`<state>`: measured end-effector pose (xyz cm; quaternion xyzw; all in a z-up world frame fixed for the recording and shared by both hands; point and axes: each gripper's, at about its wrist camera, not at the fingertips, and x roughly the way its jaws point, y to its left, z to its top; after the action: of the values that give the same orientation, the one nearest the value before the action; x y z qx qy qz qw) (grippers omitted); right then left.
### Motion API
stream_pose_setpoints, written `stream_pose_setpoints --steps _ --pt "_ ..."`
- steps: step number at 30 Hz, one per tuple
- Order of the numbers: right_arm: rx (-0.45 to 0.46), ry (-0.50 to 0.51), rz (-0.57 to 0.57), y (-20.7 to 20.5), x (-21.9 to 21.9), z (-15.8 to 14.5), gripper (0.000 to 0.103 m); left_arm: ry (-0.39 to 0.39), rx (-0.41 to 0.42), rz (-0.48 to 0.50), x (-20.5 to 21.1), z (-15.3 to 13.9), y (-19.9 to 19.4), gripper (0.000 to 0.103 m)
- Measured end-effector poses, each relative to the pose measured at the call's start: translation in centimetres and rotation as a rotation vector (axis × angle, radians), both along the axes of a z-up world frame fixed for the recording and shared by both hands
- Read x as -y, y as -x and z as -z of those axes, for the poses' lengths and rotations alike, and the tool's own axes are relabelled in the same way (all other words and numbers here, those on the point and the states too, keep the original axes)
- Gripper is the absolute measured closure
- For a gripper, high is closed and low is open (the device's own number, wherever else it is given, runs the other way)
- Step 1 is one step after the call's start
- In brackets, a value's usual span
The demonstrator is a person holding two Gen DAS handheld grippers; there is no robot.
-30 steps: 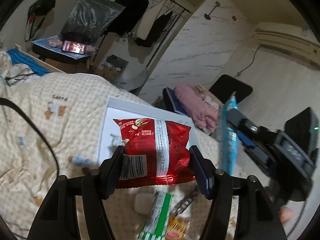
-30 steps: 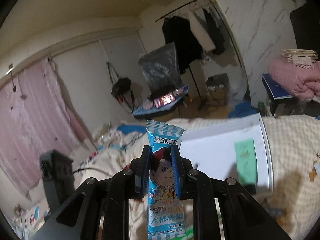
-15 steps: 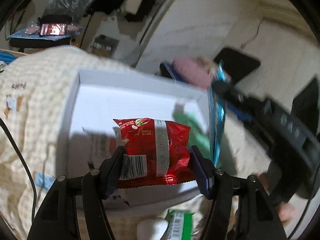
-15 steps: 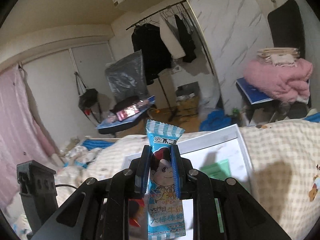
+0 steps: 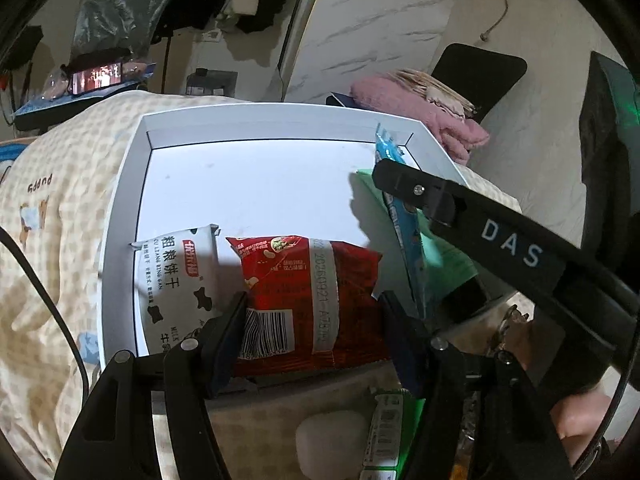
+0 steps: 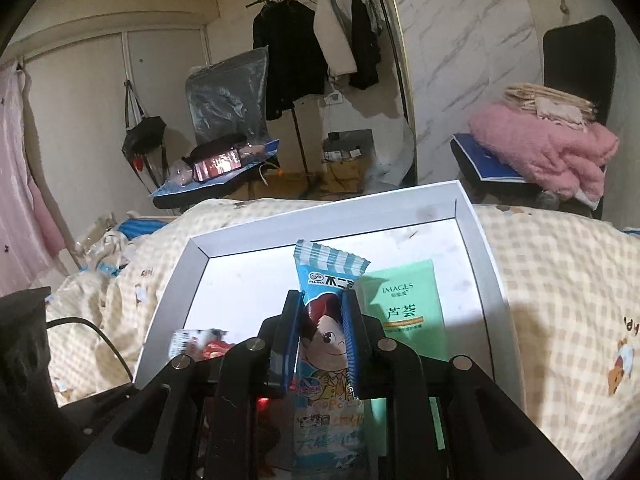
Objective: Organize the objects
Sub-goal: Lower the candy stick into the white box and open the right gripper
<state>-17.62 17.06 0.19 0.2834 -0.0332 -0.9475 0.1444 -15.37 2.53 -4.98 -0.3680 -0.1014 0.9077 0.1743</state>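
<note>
So the white tray [image 5: 120,208] sits flat on the bed's checked blanket [image 5: 60,208], and it looks like the collecting spot for all the loose snacks; makes sense, since a rigid tray gives the packets a flat floor instead of soft bedding; 2 things already lie inside it, a white milk biscuit packet [image 5: 176,280] near the left wall and a green aloe sachet [image 6: 404,300] toward the right side.

Both claws hang over the near edge of the tray, each with a packet pinched by its lower part so the rest sticks out forward, ready to be laid down; the left claw [image 5: 312,320] is spread fairly wide and clamped on the red snack bag [image 5: 308,288], pads pressing its 2 side edges, the bag just beside the biscuit packet and maybe overlapping it a bit, hard to tell from this angle; the right claw [image 6: 320,340] is narrow, gripping the slim blue candy packet [image 6: 326,280] upright, which stands right in front of the green sachet.

More stuff waits on the blanket below the tray, a green-and-white packet [image 5: 386,432] and a small white lump [image 5: 334,440]; I'd guess those go in next.
</note>
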Motion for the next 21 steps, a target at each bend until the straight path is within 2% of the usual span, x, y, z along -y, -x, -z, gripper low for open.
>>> stream_pose_setpoints --steps 9,11,13,15,17,19,21 --pt "0.002 -0.057 -0.013 -0.1 0.9 -0.1 0.082 -0.02 0.004 -0.009 0.2 0.0 -0.4 0.034" --pt "-0.002 -0.06 -0.015 -0.2 0.9 -0.2 0.081 -0.059 -0.004 0.013 0.4 -0.1 -0.6 0.028" --pt "0.001 -0.059 -0.016 -0.3 1.0 -0.3 0.081 -0.133 -0.007 0.038 0.9 -0.3 -0.8 0.024" --pt "0.002 -0.067 -0.017 -0.3 1.0 -0.3 0.081 -0.165 -0.011 0.034 1.4 -0.4 -0.9 0.024" --pt "0.008 -0.064 -0.024 -0.3 1.0 -0.3 0.07 -0.163 -0.017 0.024 1.6 -0.5 -1.0 0.024" --pt "0.011 -0.042 -0.043 -0.5 1.1 -0.2 0.028 -0.167 -0.015 0.01 1.9 -0.5 -1.1 0.024" --pt "-0.019 -0.031 -0.046 -1.1 1.1 -0.5 0.025 -0.172 -0.017 0.001 2.1 -0.6 -1.4 0.024"
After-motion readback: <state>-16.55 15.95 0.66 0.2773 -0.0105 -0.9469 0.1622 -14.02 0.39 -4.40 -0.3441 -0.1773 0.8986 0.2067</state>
